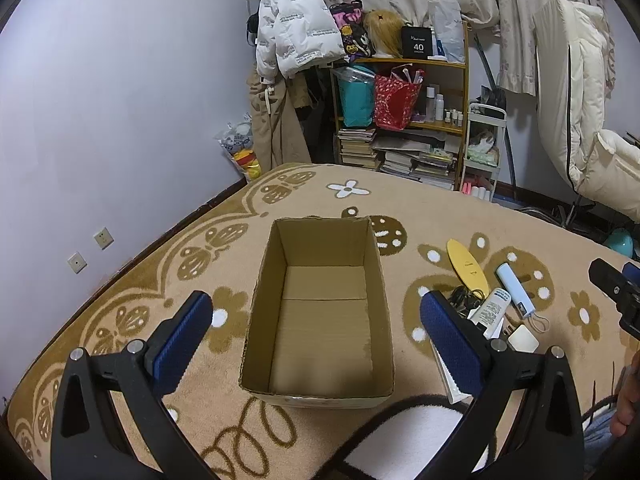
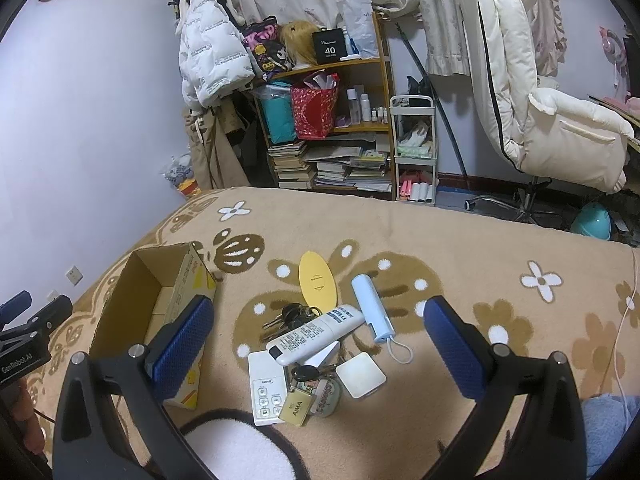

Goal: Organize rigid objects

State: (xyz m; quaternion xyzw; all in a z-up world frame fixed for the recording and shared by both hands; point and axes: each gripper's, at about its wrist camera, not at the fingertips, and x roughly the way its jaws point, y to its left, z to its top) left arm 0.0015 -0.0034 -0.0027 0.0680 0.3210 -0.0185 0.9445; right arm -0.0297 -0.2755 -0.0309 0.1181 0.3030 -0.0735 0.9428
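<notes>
Both tongs gape wide, gripping nothing: left tongs [image 1: 316,332] hover above the open cardboard box [image 1: 320,312] on the patterned blanket [image 2: 480,248]; right tongs [image 2: 320,344] hang over a pile beside it: white remote [image 2: 314,334], keys [image 2: 292,316], yellow oval board [image 2: 318,280], pale-blue power bank [image 2: 372,308].

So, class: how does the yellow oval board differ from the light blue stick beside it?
The yellow oval board is flat, wide and pointed at its ends; the light blue stick is thick, narrow and blunt. The stick trails a white cord loop; the board has none. Both lie on the blanket, outside the cardboard box.
</notes>
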